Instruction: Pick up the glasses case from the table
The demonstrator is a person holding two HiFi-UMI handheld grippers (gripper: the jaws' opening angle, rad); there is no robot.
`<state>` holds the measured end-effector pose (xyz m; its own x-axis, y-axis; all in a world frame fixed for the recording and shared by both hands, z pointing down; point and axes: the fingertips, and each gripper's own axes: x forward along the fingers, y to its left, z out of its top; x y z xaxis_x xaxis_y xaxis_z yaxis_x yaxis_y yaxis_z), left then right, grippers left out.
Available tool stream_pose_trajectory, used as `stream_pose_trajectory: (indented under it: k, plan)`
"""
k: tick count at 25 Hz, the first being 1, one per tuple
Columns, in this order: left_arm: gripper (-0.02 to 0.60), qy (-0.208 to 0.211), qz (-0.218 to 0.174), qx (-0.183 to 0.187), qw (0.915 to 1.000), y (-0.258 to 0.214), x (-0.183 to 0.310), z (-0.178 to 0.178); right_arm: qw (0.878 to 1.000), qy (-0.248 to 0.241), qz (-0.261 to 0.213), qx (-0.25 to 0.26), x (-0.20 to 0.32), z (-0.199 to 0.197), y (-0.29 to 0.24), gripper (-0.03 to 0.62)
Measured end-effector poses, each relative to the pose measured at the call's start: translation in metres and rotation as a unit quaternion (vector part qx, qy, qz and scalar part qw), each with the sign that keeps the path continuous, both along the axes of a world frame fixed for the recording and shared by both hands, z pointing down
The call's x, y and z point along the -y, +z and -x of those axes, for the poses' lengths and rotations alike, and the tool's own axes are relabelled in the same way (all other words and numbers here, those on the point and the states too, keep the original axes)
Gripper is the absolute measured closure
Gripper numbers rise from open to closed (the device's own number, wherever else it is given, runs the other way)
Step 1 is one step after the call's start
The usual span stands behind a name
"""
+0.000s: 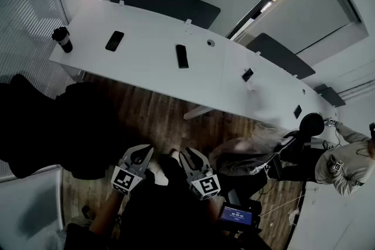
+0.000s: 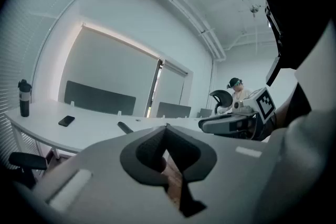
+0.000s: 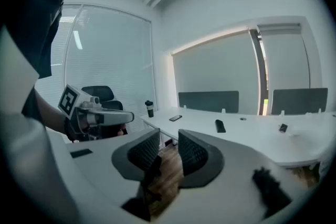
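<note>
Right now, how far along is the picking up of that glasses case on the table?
Nothing looks done yet. The dark oblong that is likely the glasses case lies untouched on the white table. In hand: nothing; the left gripper and right gripper are closed, empty, over the wooden floor, well short of the table. Still to do: approach, open, grip, lift.

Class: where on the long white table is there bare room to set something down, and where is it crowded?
Bare: table between phone and glasses case; also right of the case, up to the small dark object. Tightest: left end, cup beside phone.
</note>
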<state>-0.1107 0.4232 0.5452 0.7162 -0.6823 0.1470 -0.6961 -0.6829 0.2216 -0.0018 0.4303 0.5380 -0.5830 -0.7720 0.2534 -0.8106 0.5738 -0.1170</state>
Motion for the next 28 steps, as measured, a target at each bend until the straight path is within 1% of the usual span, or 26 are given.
stream_pose_trajectory:
  k: [3, 9, 11, 13, 15, 18, 19, 21, 23, 26, 28]
  plan:
    - [0.575, 0.012, -0.017, 0.012, 0.9997, 0.007, 0.004, -0.014, 1.000, -0.009, -0.002, -0.022, 0.002, -0.015, 0.014, 0.487]
    - [0.575, 0.022, -0.012, 0.019, 0.9995, 0.008, 0.030, -0.044, 1.000, -0.011, 0.011, 0.004, 0.036, -0.039, 0.019, 0.470]
    - [0.575, 0.022, -0.012, 0.028, 0.9993, 0.008, 0.044, -0.056, 1.000, -0.014, 0.010, 0.012, 0.052, -0.050, 0.024, 0.470]
    - [0.575, 0.017, -0.012, 0.036, 0.9991, 0.007, 0.062, -0.072, 1.000, -0.023, 0.007, 0.016, 0.072, -0.062, 0.027, 0.470]
    - [0.575, 0.008, -0.010, 0.041, 0.9991, 0.006, 0.082, -0.092, 0.999, -0.039, 0.001, 0.010, 0.095, -0.077, 0.024, 0.470]
    - [0.575, -0.012, 0.013, 0.040, 0.9990, 0.001, 0.113, -0.123, 0.998, -0.056, 0.004, 0.009, 0.130, -0.101, 0.018, 0.470]
    - [0.575, -0.016, 0.013, 0.044, 0.9988, 0.001, 0.123, -0.133, 0.998, -0.058, 0.007, 0.012, 0.140, -0.111, 0.020, 0.470]
    - [0.575, -0.017, 0.000, 0.054, 0.9984, 0.003, 0.140, -0.151, 0.998, -0.063, 0.007, 0.012, 0.159, -0.129, 0.023, 0.470]
    - [0.575, -0.025, 0.001, 0.057, 0.9981, -0.002, 0.155, -0.168, 0.997, -0.071, 0.002, 0.010, 0.178, -0.143, 0.020, 0.470]
    - [0.575, -0.034, -0.004, 0.073, 0.9968, -0.004, 0.177, -0.182, 0.998, -0.065, 0.013, 0.015, 0.205, -0.165, 0.028, 0.470]
    - [0.575, -0.039, 0.002, 0.081, 0.9960, -0.004, 0.187, -0.191, 0.998, -0.059, 0.026, 0.020, 0.218, -0.178, 0.034, 0.470]
